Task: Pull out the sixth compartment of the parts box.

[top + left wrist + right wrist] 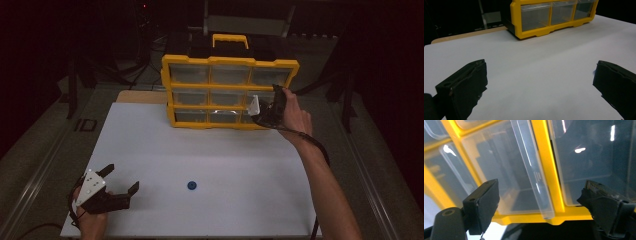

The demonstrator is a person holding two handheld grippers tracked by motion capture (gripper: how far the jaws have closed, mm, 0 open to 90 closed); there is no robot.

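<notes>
A yellow organiser (229, 62) with clear drawers stands at the back of the white table (200, 150). My right gripper (261, 114) is at its right side, level with the middle and lower rows. In the right gripper view this gripper (540, 195) is open, and the lip of a clear drawer (534, 170) stands between its jaws, touching neither. A small blue round piece (191, 185) lies on the table near the front. My left gripper (122, 177) rests at the front left, open and holding nothing; the left gripper view shows it (540, 80) over bare white surface, with the organiser (534, 32) far ahead.
A black box with a yellow handle (230, 41) sits behind the organiser. A strip of wooden board (142, 96) shows at the table's back left. Dark floor and stands surround the table.
</notes>
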